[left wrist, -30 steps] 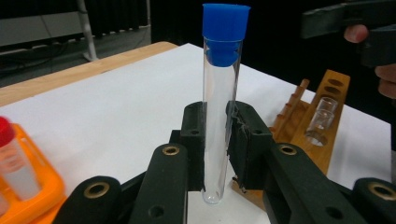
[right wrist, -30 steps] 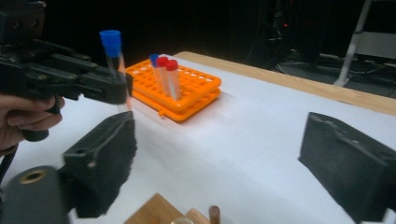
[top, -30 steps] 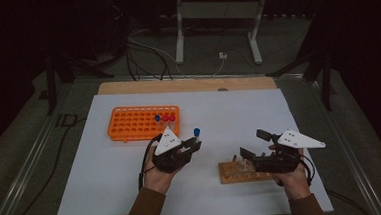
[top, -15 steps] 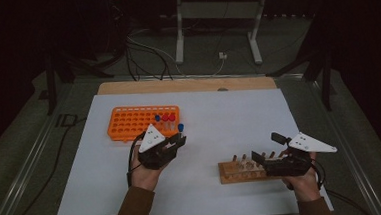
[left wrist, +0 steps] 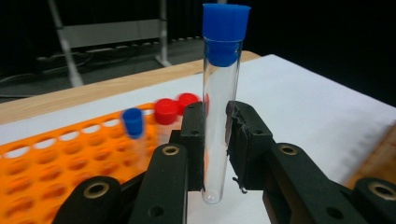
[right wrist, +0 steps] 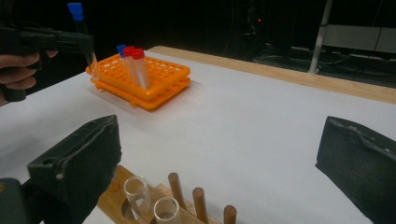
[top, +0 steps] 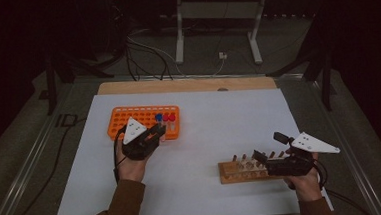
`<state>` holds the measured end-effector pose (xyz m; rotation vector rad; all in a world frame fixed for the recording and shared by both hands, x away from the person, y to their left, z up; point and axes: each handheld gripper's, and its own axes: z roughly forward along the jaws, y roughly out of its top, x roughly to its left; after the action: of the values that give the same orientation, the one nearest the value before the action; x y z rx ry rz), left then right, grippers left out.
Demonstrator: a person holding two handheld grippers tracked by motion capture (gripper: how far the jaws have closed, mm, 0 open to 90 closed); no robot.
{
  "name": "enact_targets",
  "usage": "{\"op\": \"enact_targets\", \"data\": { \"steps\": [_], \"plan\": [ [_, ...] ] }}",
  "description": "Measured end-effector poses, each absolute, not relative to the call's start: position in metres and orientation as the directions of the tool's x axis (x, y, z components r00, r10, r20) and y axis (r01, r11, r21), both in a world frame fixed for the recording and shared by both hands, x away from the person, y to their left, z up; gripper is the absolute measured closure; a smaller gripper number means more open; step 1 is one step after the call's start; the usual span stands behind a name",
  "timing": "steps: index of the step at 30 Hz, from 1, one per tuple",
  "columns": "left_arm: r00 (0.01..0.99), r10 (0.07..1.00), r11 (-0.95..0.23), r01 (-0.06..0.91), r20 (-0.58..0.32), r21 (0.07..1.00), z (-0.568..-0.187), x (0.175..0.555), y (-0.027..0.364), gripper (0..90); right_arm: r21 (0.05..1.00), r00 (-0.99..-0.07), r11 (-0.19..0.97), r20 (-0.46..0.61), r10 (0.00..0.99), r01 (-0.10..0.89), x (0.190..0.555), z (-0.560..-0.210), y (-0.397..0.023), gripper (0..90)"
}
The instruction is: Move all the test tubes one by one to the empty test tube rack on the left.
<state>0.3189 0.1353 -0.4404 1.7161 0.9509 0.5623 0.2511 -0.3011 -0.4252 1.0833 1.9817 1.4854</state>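
My left gripper point(top: 156, 134) is shut on a clear tube with a blue cap point(left wrist: 219, 88), held upright just over the near right edge of the orange rack point(top: 139, 118). That rack point(left wrist: 51, 163) holds two red-capped tubes point(left wrist: 166, 111) and a blue-capped one point(left wrist: 133, 122) at its right end. My right gripper point(top: 270, 146) stands open above the wooden peg rack point(top: 240, 170). Its jaws have just been opening and nothing is between them. Two uncapped glass tubes point(right wrist: 136, 190) sit in the wooden rack point(right wrist: 116, 196) below the right gripper point(right wrist: 222, 158).
A white sheet point(top: 214, 121) covers the table, with a strip of wooden edge point(top: 187, 85) at the far side. Beyond it, a metal stand point(top: 213, 16) and cables point(top: 145, 55) are on the dark floor. Metal rails point(top: 36, 152) run along both sides.
My left gripper has carried the blue-capped tube leftward, from mid-table to the orange rack's right end. The right gripper stays by the wooden rack, jaws spread wider.
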Motion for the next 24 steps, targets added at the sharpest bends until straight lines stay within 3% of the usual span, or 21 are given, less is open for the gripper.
{"op": "enact_targets", "data": {
  "steps": [24],
  "plan": [
    [0.380, 0.923, -0.105, 0.389, -0.056, 0.915, -0.473, 0.369, 0.147, 77.1, 0.940, -0.607, 0.117, 0.110, 0.787, 0.321, 0.252, -0.426, -0.300, 0.0]
  ]
}}
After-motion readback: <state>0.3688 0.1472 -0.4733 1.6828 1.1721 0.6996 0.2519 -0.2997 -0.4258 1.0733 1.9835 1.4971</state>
